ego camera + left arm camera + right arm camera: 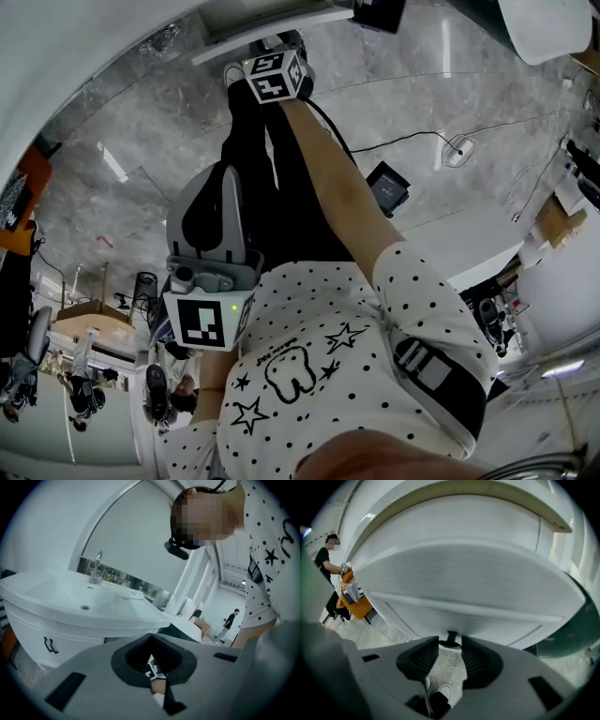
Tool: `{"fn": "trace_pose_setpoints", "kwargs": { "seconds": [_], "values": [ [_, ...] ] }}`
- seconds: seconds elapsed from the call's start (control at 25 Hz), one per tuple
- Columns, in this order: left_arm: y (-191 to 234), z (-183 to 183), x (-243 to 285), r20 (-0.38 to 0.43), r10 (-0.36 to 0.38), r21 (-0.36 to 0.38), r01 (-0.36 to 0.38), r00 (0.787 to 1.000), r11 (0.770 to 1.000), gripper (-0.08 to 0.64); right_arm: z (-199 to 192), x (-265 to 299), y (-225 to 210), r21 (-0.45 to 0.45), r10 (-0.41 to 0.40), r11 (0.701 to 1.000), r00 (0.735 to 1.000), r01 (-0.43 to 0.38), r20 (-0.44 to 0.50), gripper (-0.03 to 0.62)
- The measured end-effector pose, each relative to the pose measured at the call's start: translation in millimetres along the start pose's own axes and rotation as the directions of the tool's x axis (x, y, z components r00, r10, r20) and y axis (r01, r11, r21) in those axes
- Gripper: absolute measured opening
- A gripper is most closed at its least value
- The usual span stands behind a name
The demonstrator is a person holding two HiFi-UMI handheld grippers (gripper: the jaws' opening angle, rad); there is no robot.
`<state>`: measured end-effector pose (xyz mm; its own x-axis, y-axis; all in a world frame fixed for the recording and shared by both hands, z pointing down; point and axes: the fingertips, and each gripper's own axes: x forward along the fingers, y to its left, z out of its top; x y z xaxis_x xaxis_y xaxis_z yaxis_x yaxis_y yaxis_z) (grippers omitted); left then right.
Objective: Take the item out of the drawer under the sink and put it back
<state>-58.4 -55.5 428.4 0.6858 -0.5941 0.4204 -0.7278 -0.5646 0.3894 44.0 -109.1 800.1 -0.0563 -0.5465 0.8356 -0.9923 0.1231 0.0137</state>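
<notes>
Right gripper is extended far, at the white curved drawer front under the white ceramic sink. Its jaws are opening, with the small black drawer handle between the tips, pads not pressing. The drawer is closed, contents hidden. Left gripper is near the torso, jaws together, empty.

No legible text or labels
</notes>
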Motion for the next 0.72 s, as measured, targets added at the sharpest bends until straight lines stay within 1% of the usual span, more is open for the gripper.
{"fn": "trace_pose_setpoints", "kwargs": {
  "seconds": [0.16, 0.44, 0.72],
  "values": [
    [1.1, -3.0, 2.6, -0.001, 0.000, -0.004, 0.000, 1.000, 1.000, -0.005, -0.1, 1.9, -0.7, -0.011, -0.023, 1.000, 1.000, 0.023, -0.017, 0.156],
    [1.9, -5.2, -0.2, -0.001, 0.005, -0.013, -0.005, 1.000, 1.000, -0.005, -2.3, -2.6, 1.7, -0.037, -0.032, 0.999, 0.999, 0.032, 0.005, 0.149],
    [4.8, -9.5, -3.6, 0.006, 0.016, -0.013, -0.015, 1.000, 1.000, -0.005, -20.4, -8.2, 9.5, -0.041, -0.027, 0.999, 1.000, 0.027, 0.005, 0.149]
  ]
}}
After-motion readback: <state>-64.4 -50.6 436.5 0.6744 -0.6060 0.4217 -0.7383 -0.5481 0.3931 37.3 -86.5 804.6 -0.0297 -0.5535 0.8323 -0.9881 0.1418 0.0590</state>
